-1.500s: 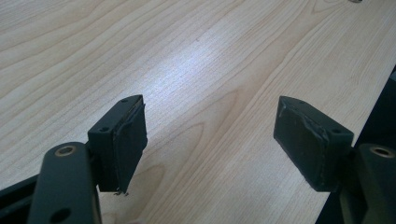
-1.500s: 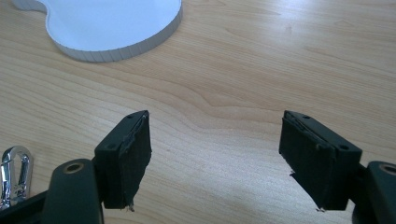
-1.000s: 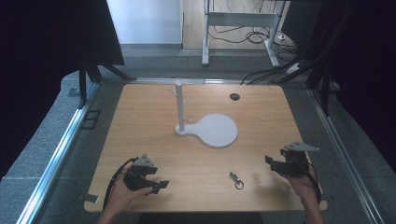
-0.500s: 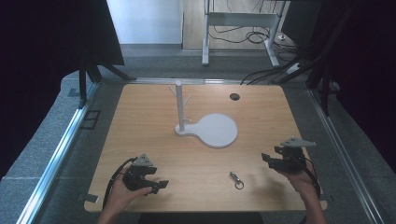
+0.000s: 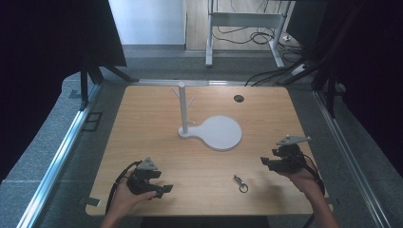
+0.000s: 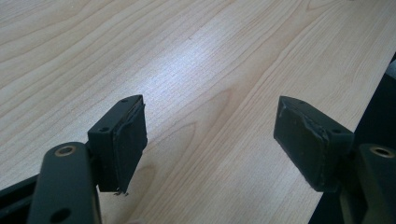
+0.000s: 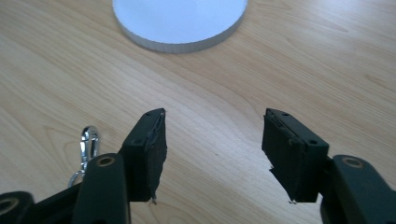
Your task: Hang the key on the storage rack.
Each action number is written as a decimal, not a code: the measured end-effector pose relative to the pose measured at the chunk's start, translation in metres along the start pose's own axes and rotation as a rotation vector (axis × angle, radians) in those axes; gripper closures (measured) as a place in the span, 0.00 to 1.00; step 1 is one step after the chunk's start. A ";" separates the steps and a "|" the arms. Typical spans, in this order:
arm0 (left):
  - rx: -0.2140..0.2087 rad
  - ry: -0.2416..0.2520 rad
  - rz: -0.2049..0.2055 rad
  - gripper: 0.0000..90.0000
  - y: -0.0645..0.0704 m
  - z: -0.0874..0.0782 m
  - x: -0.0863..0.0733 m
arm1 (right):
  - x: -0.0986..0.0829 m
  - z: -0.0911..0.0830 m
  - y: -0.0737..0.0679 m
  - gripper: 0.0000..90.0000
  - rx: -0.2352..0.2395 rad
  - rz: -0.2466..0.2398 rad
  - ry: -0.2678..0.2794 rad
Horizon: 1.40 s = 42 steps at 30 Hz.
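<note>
Two black two-jaw grippers sat over the pale wooden table (image 5: 157,123) in the high view, one in each of the person's hands. The left gripper (image 5: 159,190) lay low near the table's front edge, at about 7 o'clock from the table's middle, its jaws pointing toward 4 o'clock. The right gripper (image 5: 266,161) hovered at about 4 o'clock, jaws aimed toward 9 o'clock. Between them, nearer the right one, a small silver metal snap clip with a ring (image 5: 240,183) lay flat on the wood, touched by neither gripper. At 12 o'clock from the clip stood a white stand with a round flat base (image 5: 222,133) and an upright white post with short pegs (image 5: 181,107). A small dark round hole (image 5: 238,98) showed at 1 o'clock near the far edge.

From the left gripper view, the left gripper (image 6: 210,140) had its jaws spread wide with bare wood grain between them; the table's edge ran at 3 o'clock.

From the right gripper view, the right gripper (image 7: 212,149) likewise held its jaws well apart, gripping nothing. The silver clip (image 7: 88,147) lay at 9 o'clock, just beside the left jaw and outside the gap. The white round base (image 7: 180,21) rested at 12 o'clock, well apart from the jaws.
</note>
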<state>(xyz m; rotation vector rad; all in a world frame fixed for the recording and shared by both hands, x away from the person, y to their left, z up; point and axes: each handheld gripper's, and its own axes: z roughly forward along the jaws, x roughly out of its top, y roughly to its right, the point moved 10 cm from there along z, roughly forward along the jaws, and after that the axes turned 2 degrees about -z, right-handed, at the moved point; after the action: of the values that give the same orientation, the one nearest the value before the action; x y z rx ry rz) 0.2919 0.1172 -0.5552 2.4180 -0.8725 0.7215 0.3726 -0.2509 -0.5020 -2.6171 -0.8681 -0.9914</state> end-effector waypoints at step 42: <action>-0.007 0.009 0.005 0.29 0.003 -0.002 0.002 | 0.006 0.020 -0.067 0.61 0.162 -0.149 -0.188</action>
<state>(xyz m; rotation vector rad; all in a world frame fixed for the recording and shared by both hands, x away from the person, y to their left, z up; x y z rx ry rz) 0.2900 0.1156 -0.5516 2.4047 -0.8764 0.7297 0.3469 -0.1865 -0.5136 -2.5659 -1.1510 -0.6822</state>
